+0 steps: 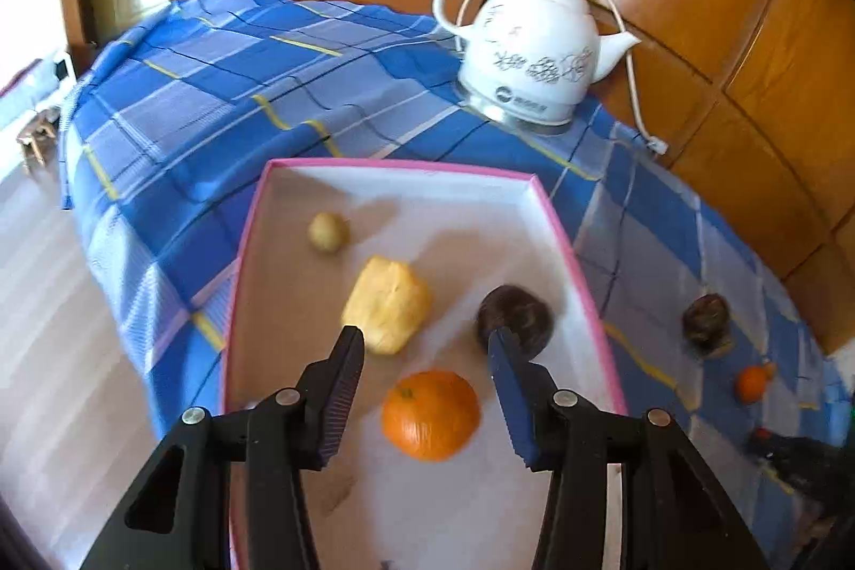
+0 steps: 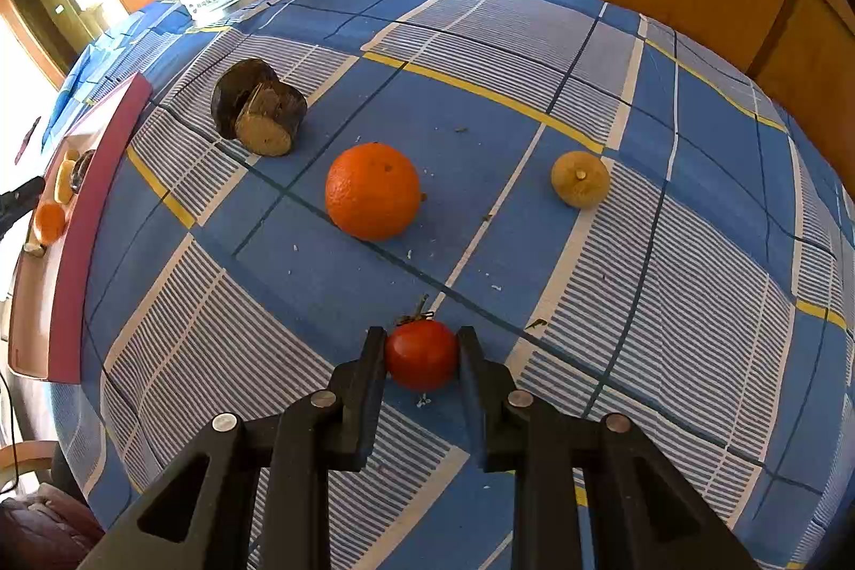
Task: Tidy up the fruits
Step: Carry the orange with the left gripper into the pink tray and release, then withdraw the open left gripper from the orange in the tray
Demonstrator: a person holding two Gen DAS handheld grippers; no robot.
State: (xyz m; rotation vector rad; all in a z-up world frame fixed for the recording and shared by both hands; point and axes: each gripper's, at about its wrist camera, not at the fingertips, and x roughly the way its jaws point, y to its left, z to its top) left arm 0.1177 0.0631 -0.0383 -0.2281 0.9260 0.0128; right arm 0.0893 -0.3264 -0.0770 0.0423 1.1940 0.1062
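Gripping a small red fruit (image 2: 422, 354) at lower centre for transfer, right gripper (image 2: 422, 356) clamps it on the tablecloth (image 2: 694, 303); left gripper (image 1: 427, 351) gapes empty over the pink-rimmed box (image 1: 561, 228) collecting fruit.

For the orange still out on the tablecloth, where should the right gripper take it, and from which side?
Grip the orange across its widest middle, coming from above and the near side. It is round, so a lower or higher grip would likely slip. Both flanks are free; the dark cut fruit lies apart. The right gripper must first set down the red fruit.
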